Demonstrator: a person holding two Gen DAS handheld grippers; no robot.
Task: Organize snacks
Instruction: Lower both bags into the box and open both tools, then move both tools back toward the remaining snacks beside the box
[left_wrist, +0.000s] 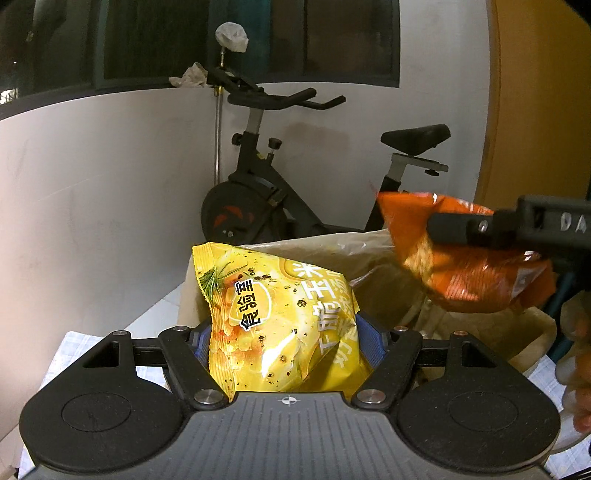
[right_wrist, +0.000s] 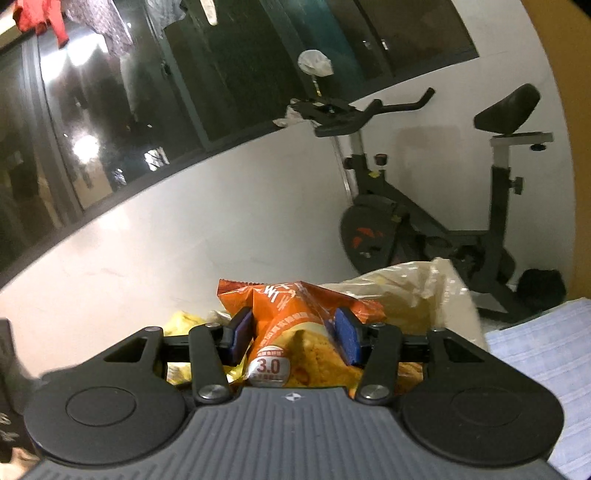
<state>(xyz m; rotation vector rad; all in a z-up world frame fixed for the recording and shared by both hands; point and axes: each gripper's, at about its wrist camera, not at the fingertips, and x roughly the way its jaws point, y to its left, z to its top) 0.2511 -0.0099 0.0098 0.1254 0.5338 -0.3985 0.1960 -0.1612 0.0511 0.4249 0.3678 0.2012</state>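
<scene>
Left gripper (left_wrist: 284, 341) jaws clamp yellow snack bag (left_wrist: 277, 317); orange snack bag (left_wrist: 461, 266) beside it

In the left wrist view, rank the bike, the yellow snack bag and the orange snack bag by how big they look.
1. Bike, largest, though farthest away.
2. Yellow bag.
3. Orange bag.
The two bags look nearly alike, and the yellow one sits closer to the camera, so their order is unsure.

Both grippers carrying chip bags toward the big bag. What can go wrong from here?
1. The left gripper holds the puffy yellow snack bag low, near one end; it may slip or swing.
2. The right gripper pinches the orange snack bag hard enough to crease it; contents may crush.
3. The two packets hang close together above the floppy beige bag, so they may collide or miss the opening.
</scene>
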